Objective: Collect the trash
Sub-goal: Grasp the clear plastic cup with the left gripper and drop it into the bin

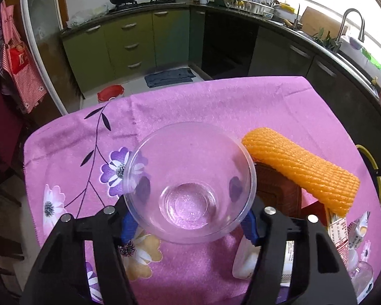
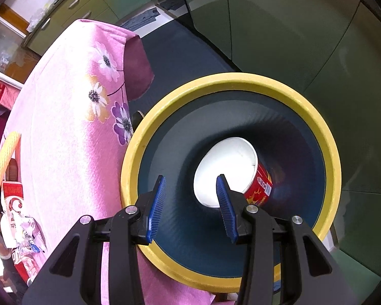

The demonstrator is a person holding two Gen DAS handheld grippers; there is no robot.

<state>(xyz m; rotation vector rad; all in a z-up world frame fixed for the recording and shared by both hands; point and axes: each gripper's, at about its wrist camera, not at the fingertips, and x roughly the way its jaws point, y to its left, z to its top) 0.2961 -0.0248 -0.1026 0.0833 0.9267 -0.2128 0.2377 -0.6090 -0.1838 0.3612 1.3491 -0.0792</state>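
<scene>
My left gripper (image 1: 189, 225) is shut on a clear glass bowl (image 1: 190, 180), its blue pads on either side of the bowl's lower wall, held above the pink flowered tablecloth (image 1: 216, 106). An orange foam net (image 1: 302, 170) lies over a brown box (image 1: 279, 190) to the right, with cartons and wrappers (image 1: 343, 231) behind it. My right gripper (image 2: 190, 203) is open and empty over the mouth of a yellow-rimmed trash bin (image 2: 231, 81) beside the table. A red paper cup (image 2: 231, 170) lies at the bin's bottom.
The cloth-covered table (image 2: 63, 127) is left of the bin, with the foam net (image 2: 5, 157) and cartons (image 2: 15, 203) at its far left. Green kitchen cabinets (image 1: 129, 40), a stove and a sink counter (image 1: 343, 33) ring the room. A red-lidded pail (image 1: 110, 94) stands on the floor.
</scene>
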